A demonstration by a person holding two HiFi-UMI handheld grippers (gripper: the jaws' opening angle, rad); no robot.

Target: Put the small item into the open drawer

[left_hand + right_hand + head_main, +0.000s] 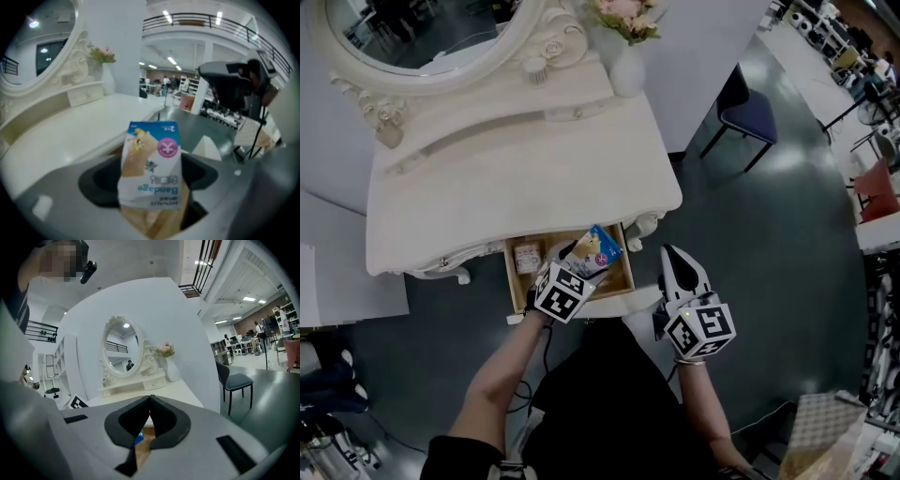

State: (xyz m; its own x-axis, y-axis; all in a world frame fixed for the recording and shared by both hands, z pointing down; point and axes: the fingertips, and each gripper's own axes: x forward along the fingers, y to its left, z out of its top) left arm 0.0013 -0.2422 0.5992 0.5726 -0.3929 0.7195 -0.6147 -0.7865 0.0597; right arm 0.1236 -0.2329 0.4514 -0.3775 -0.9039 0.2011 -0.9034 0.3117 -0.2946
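A small bandage packet (598,249), blue, white and tan, hangs over the open wooden drawer (626,278) of the white dressing table (516,178). My left gripper (581,261) is shut on the packet (151,171), which stands upright between the jaws in the left gripper view. My right gripper (674,260) is shut and empty, just right of the drawer front; its closed fingertips (150,401) meet with the drawer wood below them.
A small box (526,257) lies in the drawer's left part. An oval mirror (422,37) and a flower vase (627,58) stand at the table's back. A dark blue chair (745,111) stands on the grey floor to the right.
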